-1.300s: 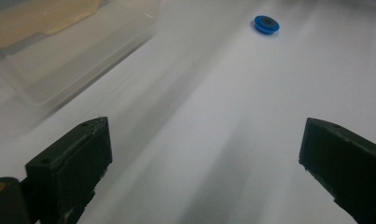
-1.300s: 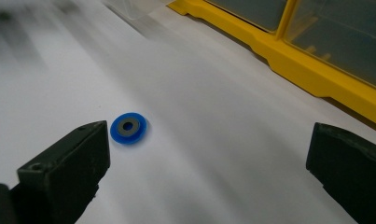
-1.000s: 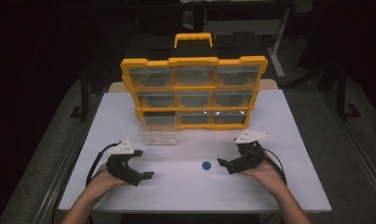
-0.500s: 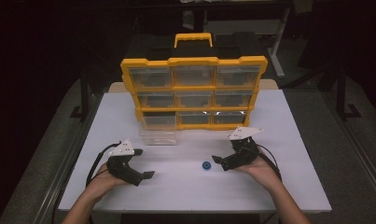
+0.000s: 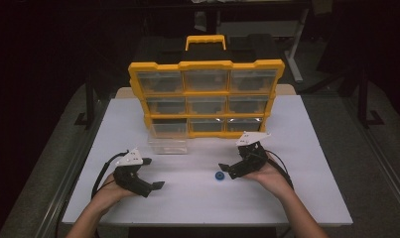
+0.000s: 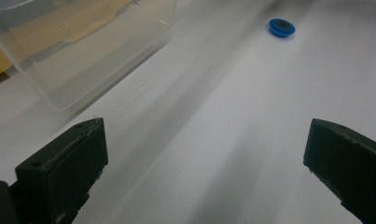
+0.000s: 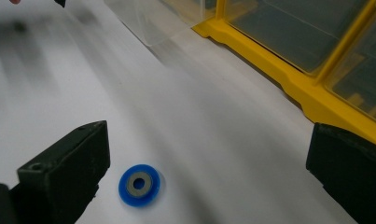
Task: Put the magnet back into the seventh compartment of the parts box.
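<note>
Hovering right gripper beside blue washer — jaws apart, no writing legible.

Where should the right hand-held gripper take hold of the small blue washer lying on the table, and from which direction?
Probably across its outer rim, coming down from above. The blue washer lies flat on the white table, so its thin edge offers the only grip. The right hand-held gripper is open and close beside it, jaws wide enough to straddle the disc.
</note>
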